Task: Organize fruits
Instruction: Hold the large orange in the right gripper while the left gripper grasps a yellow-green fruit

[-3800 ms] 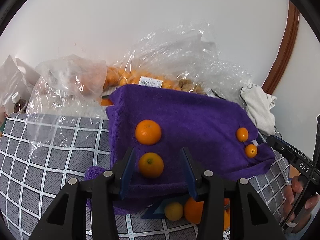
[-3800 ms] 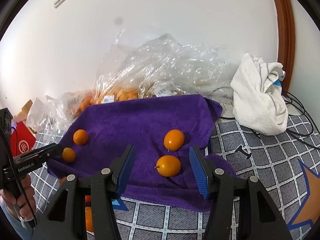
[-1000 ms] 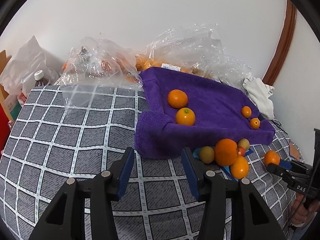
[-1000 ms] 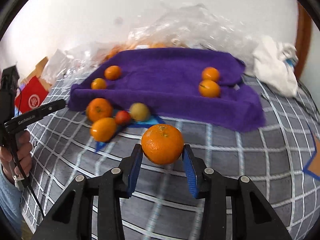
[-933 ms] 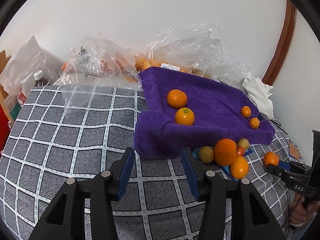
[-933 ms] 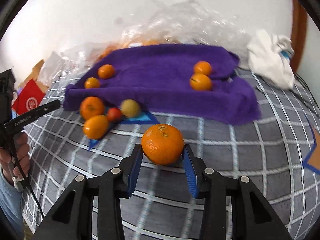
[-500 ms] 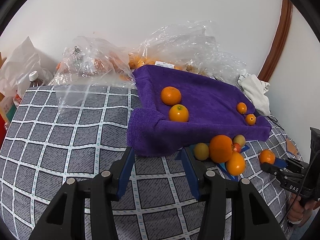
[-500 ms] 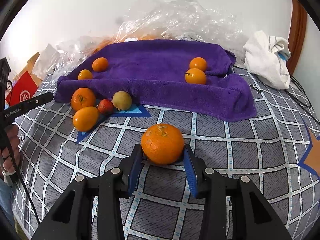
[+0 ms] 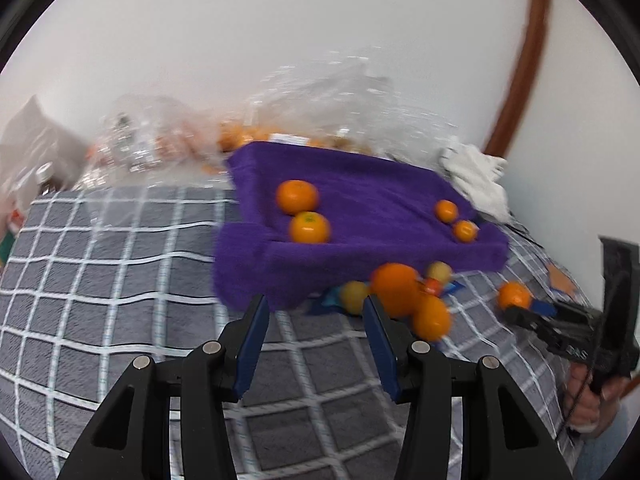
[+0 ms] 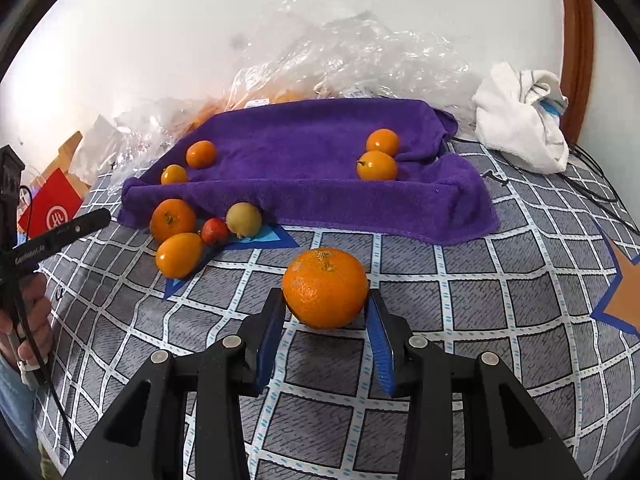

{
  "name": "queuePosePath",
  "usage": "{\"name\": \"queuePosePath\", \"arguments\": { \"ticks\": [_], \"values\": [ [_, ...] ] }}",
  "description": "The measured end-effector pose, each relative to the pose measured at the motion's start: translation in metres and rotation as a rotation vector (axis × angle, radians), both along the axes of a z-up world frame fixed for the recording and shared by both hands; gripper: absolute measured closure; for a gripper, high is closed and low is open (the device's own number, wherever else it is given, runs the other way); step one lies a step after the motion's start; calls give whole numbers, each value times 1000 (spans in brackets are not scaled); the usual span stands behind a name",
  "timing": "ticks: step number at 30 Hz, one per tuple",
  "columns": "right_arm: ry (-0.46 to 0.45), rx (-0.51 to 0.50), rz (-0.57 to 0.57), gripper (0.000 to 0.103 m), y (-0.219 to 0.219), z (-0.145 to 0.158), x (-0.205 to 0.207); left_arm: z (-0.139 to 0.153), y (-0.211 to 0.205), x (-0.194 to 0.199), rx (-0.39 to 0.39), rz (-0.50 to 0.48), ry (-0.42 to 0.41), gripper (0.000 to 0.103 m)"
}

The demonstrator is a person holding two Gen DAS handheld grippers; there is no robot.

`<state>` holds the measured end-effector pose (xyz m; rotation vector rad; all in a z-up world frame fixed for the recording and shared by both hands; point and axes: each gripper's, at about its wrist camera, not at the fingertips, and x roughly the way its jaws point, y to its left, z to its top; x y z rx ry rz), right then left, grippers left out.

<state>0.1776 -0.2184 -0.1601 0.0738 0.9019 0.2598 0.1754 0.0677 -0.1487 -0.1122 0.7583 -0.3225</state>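
Holding a large orange [image 10: 325, 287] between its blue pads, our right gripper [image 10: 326, 320] is clenched on the fruit at the lower centre of the right wrist view, and the orange looks to sit on the grey checked cloth [image 10: 460, 320]; whether it truly rests there we cannot tell. To the upper left of it we see a small group of loose fruit: an orange [image 10: 173, 220], an oval orange fruit [image 10: 179, 254], a small red fruit [image 10: 215, 231] and a yellowish round fruit [image 10: 244, 219], close together at the front edge of the purple towel [image 10: 288, 148]. On the towel lie two small oranges [image 10: 188, 164] at the left and two more [image 10: 378, 160] at the right. Behind the towel are crumpled clear plastic bags [image 10: 340, 60], and a white cloth [image 10: 520, 120] lies at the upper right. Our left gripper [image 9: 316, 328], in the blurred left wrist view, has its jaws apart and grasps nothing; it hangs over the checked cloth, just before the towel's near corner.
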Motion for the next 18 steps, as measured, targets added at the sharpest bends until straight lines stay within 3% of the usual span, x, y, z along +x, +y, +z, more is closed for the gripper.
{"name": "queuePosePath", "arguments": {
  "ticks": [4, 9, 14, 18],
  "values": [
    [-1, -14, 15, 62, -2, 1, -3, 2, -16, 5, -1, -19, 78, 57],
    [-7, -45, 3, 62, -13, 2, -4, -5, -32, 21, 159, 19, 124, 57],
    [8, -19, 1, 62, -21, -1, -4, -22, -24, 36, 78, 40, 229, 58],
    [17, -4, 4, 62, -22, -3, 0, -23, -35, 41, 137, 28, 222, 58]
  ]
}}
